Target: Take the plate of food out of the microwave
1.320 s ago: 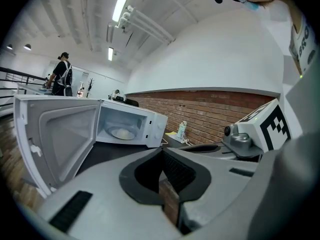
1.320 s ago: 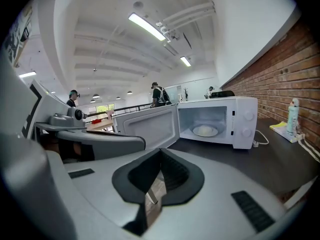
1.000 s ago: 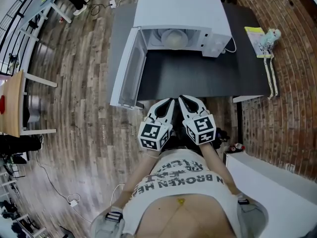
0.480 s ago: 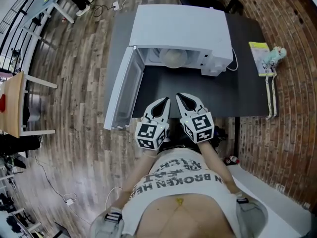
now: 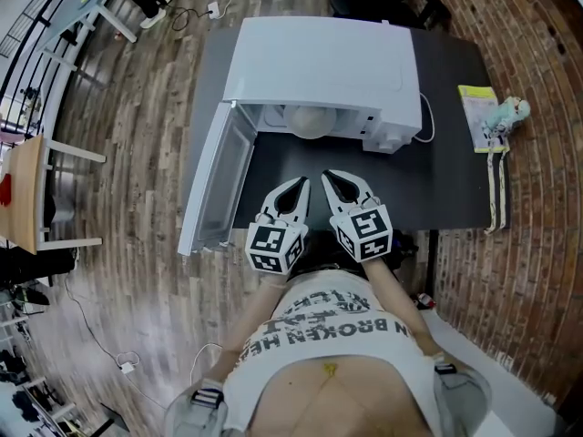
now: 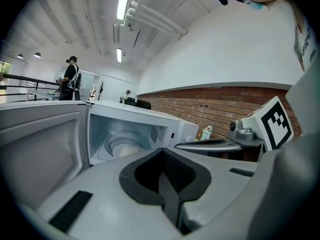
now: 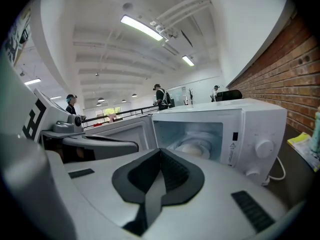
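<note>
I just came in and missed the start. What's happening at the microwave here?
A person stands at a dark table holding a two-jaw gripper in each hand. The white microwave has its door swung open to the left, and the pale plate of food sits inside, untouched. The left gripper and right gripper are both shut and empty, side by side short of the opening.
</note>
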Available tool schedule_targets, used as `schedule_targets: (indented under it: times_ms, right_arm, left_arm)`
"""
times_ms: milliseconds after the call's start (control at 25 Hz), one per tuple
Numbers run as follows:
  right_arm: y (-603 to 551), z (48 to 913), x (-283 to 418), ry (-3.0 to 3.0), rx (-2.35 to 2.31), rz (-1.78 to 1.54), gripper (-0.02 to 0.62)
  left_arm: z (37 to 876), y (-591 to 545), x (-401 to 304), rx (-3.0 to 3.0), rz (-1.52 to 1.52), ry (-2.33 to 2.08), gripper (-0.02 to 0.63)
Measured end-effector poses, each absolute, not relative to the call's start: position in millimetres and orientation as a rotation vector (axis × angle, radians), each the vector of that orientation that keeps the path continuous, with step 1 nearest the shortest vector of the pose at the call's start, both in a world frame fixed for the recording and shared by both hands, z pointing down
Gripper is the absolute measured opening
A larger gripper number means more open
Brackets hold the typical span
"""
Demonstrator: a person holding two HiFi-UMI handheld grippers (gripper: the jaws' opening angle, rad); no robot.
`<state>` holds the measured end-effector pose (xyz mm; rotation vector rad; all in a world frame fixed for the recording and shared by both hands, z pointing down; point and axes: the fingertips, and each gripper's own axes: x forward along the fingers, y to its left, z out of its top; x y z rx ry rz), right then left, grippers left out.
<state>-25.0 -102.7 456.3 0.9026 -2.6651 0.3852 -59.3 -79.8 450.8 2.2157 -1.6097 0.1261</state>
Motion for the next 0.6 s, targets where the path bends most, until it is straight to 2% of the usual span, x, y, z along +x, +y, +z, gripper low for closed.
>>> schedule_targets:
  times_ms: [600]
  right_arm:
    - [-147.5, 464.5, -24.8, -2.691, 0.835, 0.394, 0.009]
  left_arm:
    - [451.0, -128.6, -62.5, 2.188, 0.118, -1.688, 0.006]
